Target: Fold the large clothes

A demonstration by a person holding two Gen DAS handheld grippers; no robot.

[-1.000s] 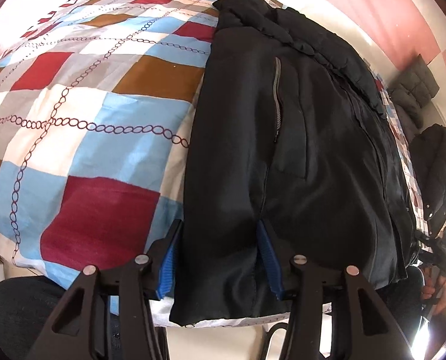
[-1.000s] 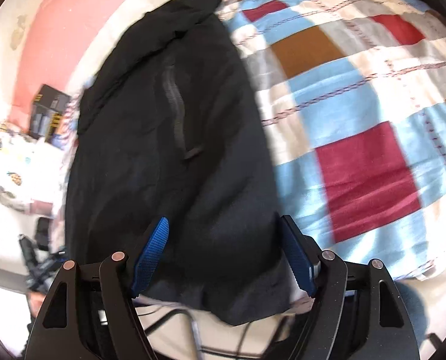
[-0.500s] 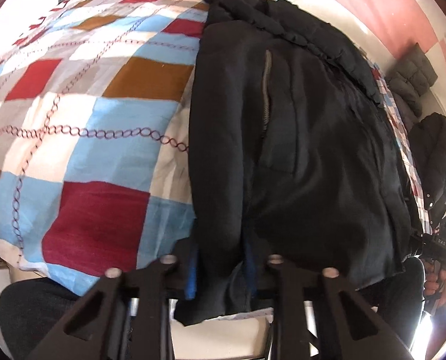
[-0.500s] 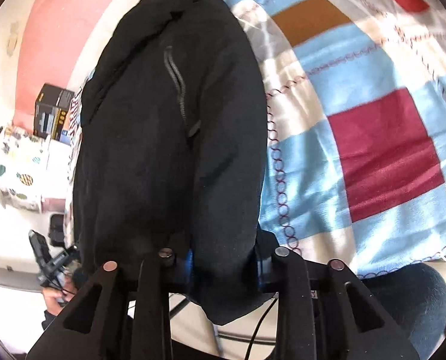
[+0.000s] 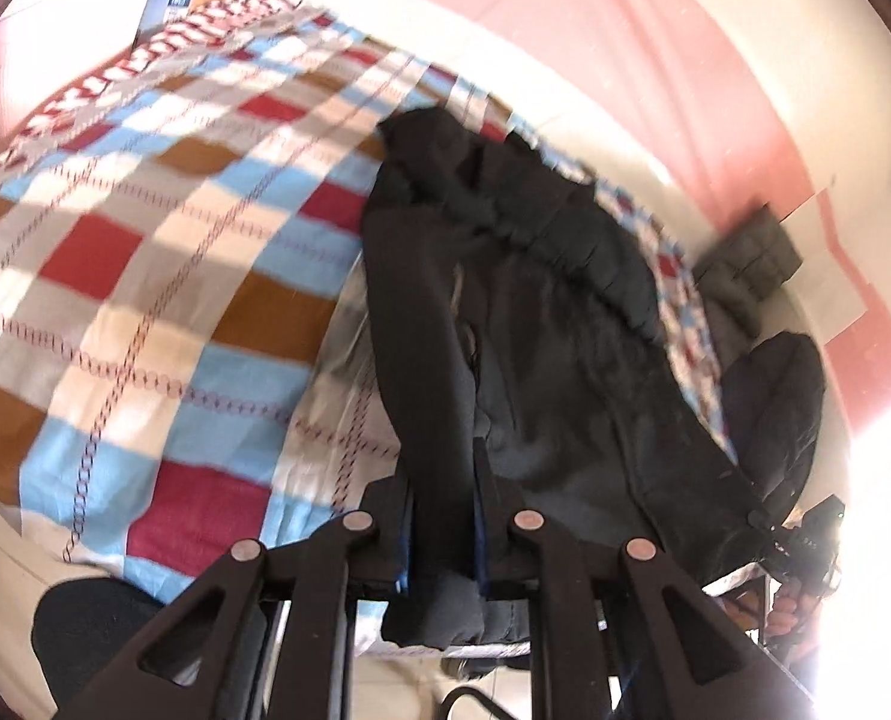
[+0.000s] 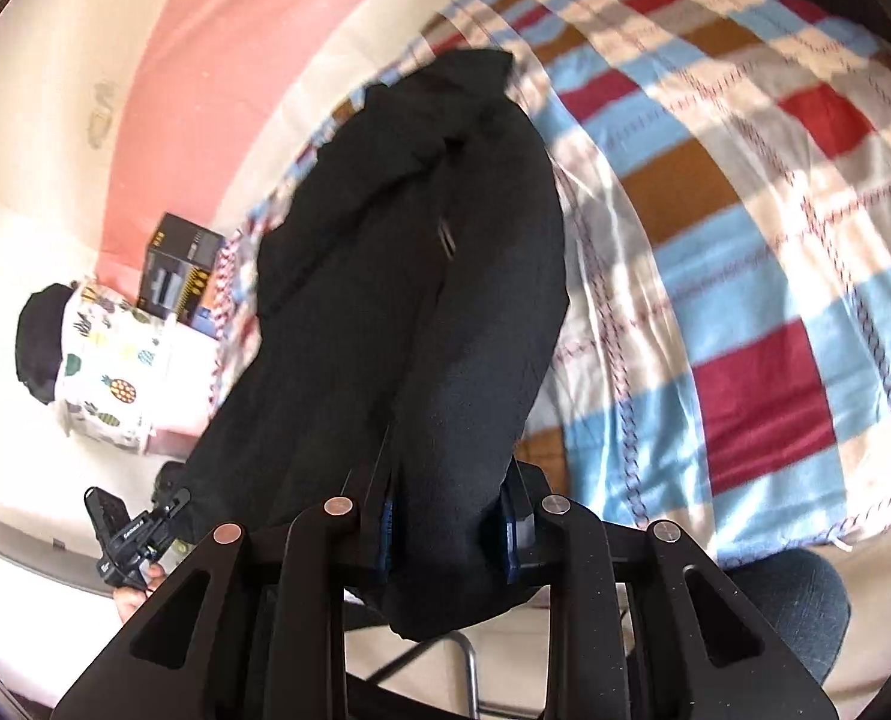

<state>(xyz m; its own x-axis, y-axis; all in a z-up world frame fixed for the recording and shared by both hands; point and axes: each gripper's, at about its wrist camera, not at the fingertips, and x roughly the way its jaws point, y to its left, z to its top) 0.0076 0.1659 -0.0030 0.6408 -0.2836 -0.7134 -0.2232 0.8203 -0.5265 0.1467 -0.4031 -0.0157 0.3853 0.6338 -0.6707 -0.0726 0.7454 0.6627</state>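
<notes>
A large black jacket (image 5: 541, 324) lies along the edge of a bed with a checked cover (image 5: 145, 276). My left gripper (image 5: 442, 534) is shut on the jacket's near hem and holds it lifted off the bed. In the right wrist view the same jacket (image 6: 421, 276) hangs up from the bed, and my right gripper (image 6: 448, 534) is shut on the other corner of the hem. The far collar end still rests on the checked cover (image 6: 745, 192). The gripped hem hangs over in front of both sets of fingers.
A second dark garment (image 5: 769, 396) and a grey padded one (image 5: 751, 252) lie beyond the bed's edge. A dark box (image 6: 178, 270) and a pineapple-print cloth (image 6: 115, 372) sit by the pink wall. The other gripper shows at the left edge of the right wrist view (image 6: 124, 534).
Both grippers closed on the jacket's near hem, then raised it. The near half of the jacket has come up off the bed.
</notes>
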